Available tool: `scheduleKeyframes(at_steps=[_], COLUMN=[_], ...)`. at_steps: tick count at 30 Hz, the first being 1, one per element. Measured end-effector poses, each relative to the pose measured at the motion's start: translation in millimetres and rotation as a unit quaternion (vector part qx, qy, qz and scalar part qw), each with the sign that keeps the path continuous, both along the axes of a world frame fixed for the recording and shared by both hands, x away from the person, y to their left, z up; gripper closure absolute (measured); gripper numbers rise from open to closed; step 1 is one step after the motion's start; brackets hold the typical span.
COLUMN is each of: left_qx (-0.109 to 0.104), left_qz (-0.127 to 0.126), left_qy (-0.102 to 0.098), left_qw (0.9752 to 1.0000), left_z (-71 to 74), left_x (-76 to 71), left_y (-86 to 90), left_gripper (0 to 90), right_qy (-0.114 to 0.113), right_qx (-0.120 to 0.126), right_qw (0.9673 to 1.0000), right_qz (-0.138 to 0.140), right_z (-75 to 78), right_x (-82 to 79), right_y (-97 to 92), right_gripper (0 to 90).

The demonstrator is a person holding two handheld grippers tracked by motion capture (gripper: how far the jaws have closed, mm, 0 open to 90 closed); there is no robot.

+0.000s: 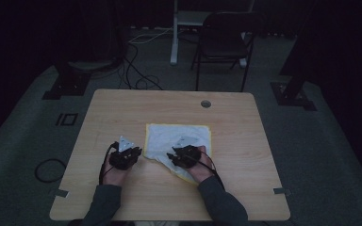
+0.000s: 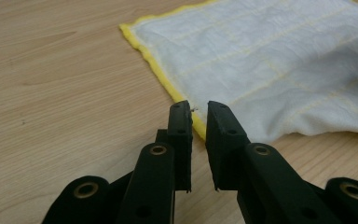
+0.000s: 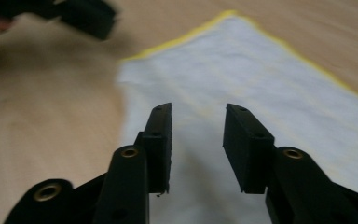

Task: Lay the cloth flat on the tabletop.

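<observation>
1. While its jaws stood narrowly parted and grasped nothing, the left hand-held gripper point(image 2: 198, 108) pointed at the yellow hem of the white square cloth point(image 2: 261, 60).
2. Released wide, the right hand-held gripper point(image 3: 198, 112) hovered over that cloth's near corner.
3. Beyond them, the cloth lay mid-way across the pale wooden surface point(image 1: 122, 108).

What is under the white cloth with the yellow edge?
The cloth lies on the wooden table, with bare tabletop showing all around it. Its near corner is rumpled beneath the right gripper. Whatever the cloth itself covers cannot be seen.
</observation>
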State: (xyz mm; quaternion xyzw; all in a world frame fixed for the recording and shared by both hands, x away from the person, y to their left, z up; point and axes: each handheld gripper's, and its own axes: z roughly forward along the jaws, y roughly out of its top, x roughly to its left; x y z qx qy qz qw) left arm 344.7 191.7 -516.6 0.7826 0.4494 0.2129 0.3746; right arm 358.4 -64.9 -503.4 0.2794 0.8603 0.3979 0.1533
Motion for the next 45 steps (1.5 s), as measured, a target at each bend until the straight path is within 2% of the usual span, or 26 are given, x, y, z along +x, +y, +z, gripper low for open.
scheduleKeyframes(at_steps=[1,2,3,4,5,7,9,10,11,13,14,15,17,18,20,21,22,23,24,26,28,34,38,40,45], left_qx=[-0.001,-0.001,0.000,0.001,0.000,0.007,0.007,0.006,0.006,0.004,0.004,0.000,-0.001,0.000,0.002,0.003,0.004,0.008,0.008,0.009,0.010,0.023,0.021,0.023,0.028], left_qz=[0.001,0.001,0.000,-0.001,-0.003,-0.010,-0.010,-0.010,-0.008,-0.005,-0.004,-0.004,-0.006,-0.009,-0.014,-0.017,-0.020,-0.025,-0.025,-0.028,-0.033,-0.059,-0.082,-0.088,-0.106], left_qy=[0.000,0.000,0.000,0.001,0.001,0.001,0.001,0.001,0.000,-0.003,-0.004,-0.003,-0.005,-0.006,-0.008,-0.008,-0.007,-0.008,-0.008,-0.008,-0.009,-0.009,-0.016,-0.015,-0.018], left_qw=[1.0000,1.0000,1.0000,1.0000,1.0000,0.9999,0.9999,0.9999,0.9999,1.0000,1.0000,1.0000,1.0000,0.9999,0.9999,0.9998,0.9998,0.9996,0.9996,0.9995,0.9993,0.9980,0.9963,0.9957,0.9938], left_z=[0.0,0.0,-0.1,-0.5,-1.4,-2.5,-2.4,-2.1,-1.7,-0.7,0.0,0.9,2.3,3.0,3.5,3.5,3.4,3.0,3.0,2.8,2.9,2.3,1.0,0.2,0.0], left_x=[0.1,0.1,-0.1,-0.4,-0.7,-1.1,-1.0,-1.1,-1.2,-1.5,-1.5,-1.7,-2.2,-2.4,-3.1,-3.4,-3.4,-3.2,-3.2,-2.7,-2.1,2.8,7.1,10.2,19.9], left_y=[0.4,0.6,0.3,-0.7,-2.4,-6.0,-6.2,-5.9,-5.2,-3.6,-2.9,-2.5,-3.4,-4.4,-7.7,-9.3,-10.7,-13.9,-13.9,-17.0,-20.6,-35.7,-48.5,-55.6,-73.6], left_gripper=[80.6,80.6,80.6,80.6,80.6,80.5,80.3,80.3,80.2,80.3,80.3,80.3,80.3,80.3,80.3,80.3,80.3,80.3,80.3,80.3,80.3,77.9,75.4,73.5,71.5], right_qy=[0.000,0.002,0.001,0.001,-0.001,0.004,0.001,0.001,-0.001,-0.003,-0.003,-0.002,0.007,0.007,0.008,0.012,0.012,0.010,0.010,0.015,0.018,0.039,0.045,0.049,0.046], right_qx=[0.000,-0.004,-0.020,-0.020,-0.038,-0.051,-0.072,-0.072,-0.080,-0.085,-0.085,-0.078,-0.042,-0.042,-0.027,-0.011,-0.011,-0.006,-0.006,-0.008,-0.007,-0.010,-0.014,-0.022,-0.014], right_qw=[1.0000,0.9999,0.9993,0.9993,0.9983,0.9973,0.9959,0.9959,0.9954,0.9954,0.9954,0.9962,0.9989,0.9989,0.9996,0.9997,0.9997,0.9992,0.9992,0.9979,0.9974,0.9925,0.9909,0.9894,0.9888], right_qz=[0.000,0.011,0.033,0.033,0.043,0.053,0.055,0.055,0.053,0.044,0.044,0.038,0.019,0.019,0.000,-0.019,-0.019,-0.037,-0.037,-0.062,-0.070,-0.115,-0.126,-0.135,-0.141], right_z=[0.0,-1.0,-3.3,-3.3,-6.5,-10.6,-14.8,-14.8,-16.5,-15.5,-15.5,-13.2,-5.1,-5.1,-0.1,3.8,3.8,6.5,6.5,7.6,7.2,-2.5,-7.5,-12.0,-11.6], right_x=[0.0,-3.4,-7.6,-7.6,-8.9,-8.5,-8.0,-8.0,-7.5,-5.1,-5.1,-4.1,2.2,2.2,7.6,13.8,13.8,20.4,20.4,30.7,33.9,51.2,53.7,54.5,51.0], right_y=[0.0,5.7,16.8,16.8,26.2,33.3,38.2,38.2,39.5,36.7,36.7,33.7,19.9,19.9,8.1,-4.4,-4.4,-16.4,-16.4,-34.0,-39.7,-71.6,-78.9,-83.6,-90.8], right_gripper=[60.3,59.5,58.4,58.4,57.2,56.0,56.5,56.5,63.2,85.1,85.1,86.3,86.7,86.7,86.6,86.6,86.6,86.6,86.6,86.6,86.6,86.5,86.2,82.0,76.1])
